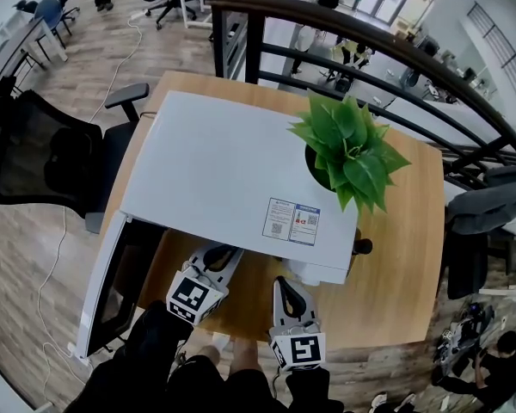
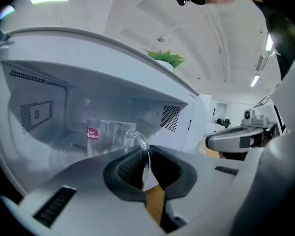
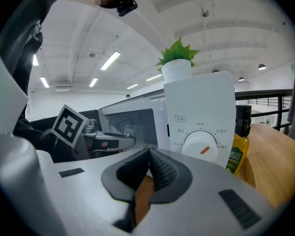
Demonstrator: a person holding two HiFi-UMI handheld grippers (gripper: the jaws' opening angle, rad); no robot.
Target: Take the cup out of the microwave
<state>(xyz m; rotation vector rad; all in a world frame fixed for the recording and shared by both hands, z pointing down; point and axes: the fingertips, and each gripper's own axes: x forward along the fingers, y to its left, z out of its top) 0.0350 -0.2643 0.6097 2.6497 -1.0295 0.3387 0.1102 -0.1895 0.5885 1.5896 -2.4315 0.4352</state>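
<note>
A clear glass cup (image 2: 105,134) with a small red label stands inside the open white microwave (image 1: 232,170). My left gripper (image 2: 146,163) reaches into the cavity, shut on the cup's curved handle (image 2: 143,144), which runs between the two dark pads. From above, the left gripper (image 1: 217,259) pokes under the microwave's front edge. My right gripper (image 3: 148,156) is shut with nothing in it and hovers in front of the control panel (image 3: 201,127) with its round knob. The cup (image 3: 130,131) shows faintly in the right gripper view too.
The microwave door (image 1: 112,282) hangs open to the left. A potted green plant (image 1: 348,149) sits on top of the microwave. A yellow oil bottle (image 3: 237,146) stands right of it on the wooden table (image 1: 396,274). An office chair (image 1: 52,162) is at the left.
</note>
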